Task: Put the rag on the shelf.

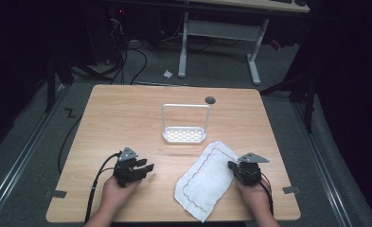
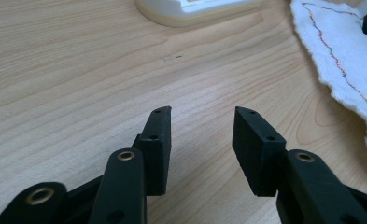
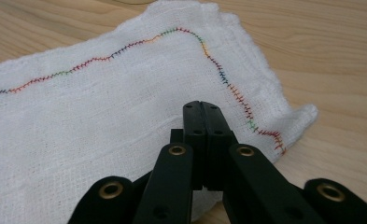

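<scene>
A white cloth (image 1: 205, 182) with a multicoloured stitched line lies flat on the wooden table (image 1: 127, 118), front right. My right gripper (image 1: 232, 165) is at the cloth's right edge. In the right gripper view its jaws (image 3: 203, 106) are pressed together just over the cloth (image 3: 102, 116), and I see no fabric pinched between them. At the front left, my left gripper (image 1: 148, 169) is over bare wood. Its jaws (image 2: 202, 126) stand apart with nothing between them, and the cloth (image 2: 344, 51) is off to their right.
A white rack (image 1: 184, 135) with a perforated base and a tall wire handle stands at the table's middle, also seen in the left gripper view (image 2: 181, 11). A dark round grommet (image 1: 210, 100) sits behind it. Beyond the table are another desk's legs and floor cables.
</scene>
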